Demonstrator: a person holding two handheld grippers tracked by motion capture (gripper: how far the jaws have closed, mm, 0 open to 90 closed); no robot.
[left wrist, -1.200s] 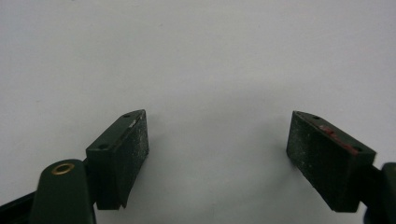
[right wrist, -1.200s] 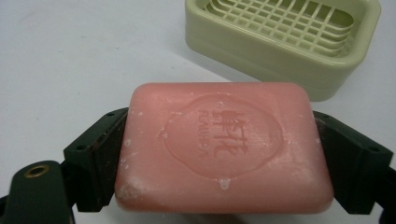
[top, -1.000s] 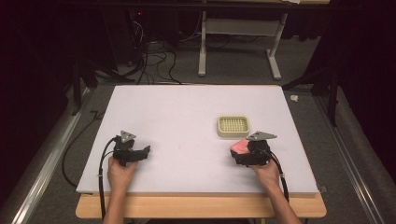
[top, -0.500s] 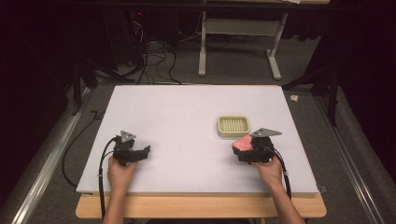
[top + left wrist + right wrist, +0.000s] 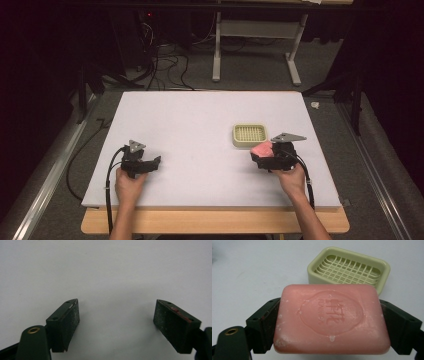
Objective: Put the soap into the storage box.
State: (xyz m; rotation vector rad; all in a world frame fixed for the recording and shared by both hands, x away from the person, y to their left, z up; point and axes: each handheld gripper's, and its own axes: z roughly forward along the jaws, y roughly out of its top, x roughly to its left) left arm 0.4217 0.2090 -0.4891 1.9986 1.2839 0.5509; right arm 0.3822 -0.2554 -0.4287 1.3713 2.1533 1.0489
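— Right gripper view gives us the pink soap bar [image 5: 329, 318] best: it sits clamped between the two black jaws of the right gripper [image 5: 329, 325], one jaw pressed against each short end. What can we read on it?

— We see an embossed oval seal on its top face with raised characters we cannot make out, and a line of small Latin letters beside them, too faint for us to spell with confidence.

— And behind it?

— We find a pale green soap dish [image 5: 349, 268] with a grid insert, standing on the white table [image 5: 249, 270], just beyond the bar and apart from it.

— From the high view?

— We place the bar [image 5: 262, 149] near the table's right front, the dish [image 5: 250, 135] just beside it. The left gripper [image 5: 141, 164] rests at the left front, well apart; its own view shows its jaws spread wide with nothing between them.
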